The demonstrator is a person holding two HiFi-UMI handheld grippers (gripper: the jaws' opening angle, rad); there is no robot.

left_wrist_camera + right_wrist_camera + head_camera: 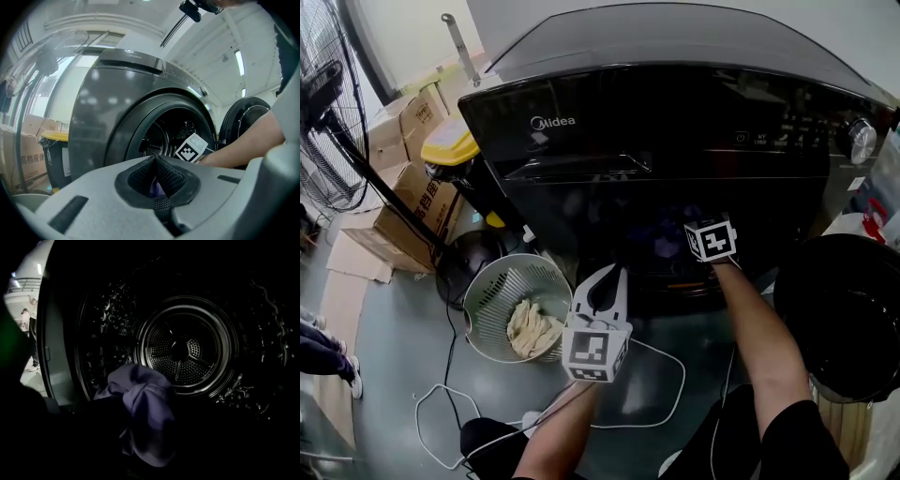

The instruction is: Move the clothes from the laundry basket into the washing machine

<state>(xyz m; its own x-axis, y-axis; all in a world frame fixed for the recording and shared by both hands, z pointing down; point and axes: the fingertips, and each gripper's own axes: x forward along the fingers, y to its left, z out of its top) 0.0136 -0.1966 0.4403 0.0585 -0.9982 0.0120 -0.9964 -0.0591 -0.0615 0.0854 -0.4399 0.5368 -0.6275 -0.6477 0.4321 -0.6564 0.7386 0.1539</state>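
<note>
There is one washing machine, black and front-loading, with its one round door swung open to the right. One white slatted laundry basket stands on the floor by the machine's lower left front corner. Two grippers are in use.

The clothes are in two places. One purple cloth is inside the drum, at the front edge of the opening and low on its left. It is bunched and creased, with a rounded fold at the top and a loose end hanging down. A heap of cream cloth lies at the bottom of the basket, crumpled. How many pieces are in it cannot be told.

The left gripper is closed, its jaws tip to tip. It hangs in the air beside the basket's right rim and points level at the machine's front. The right gripper reaches into the drum opening with its marker cube just outside. The purple cloth sits right in front of it, but its jaws are lost in the dark, so I cannot tell whether they grip the cloth or stand apart.

Along the floor's left edge are one standing fan, two cardboard boxes and one yellow-lidded bin. One white cable loops across the floor below the grippers.
</note>
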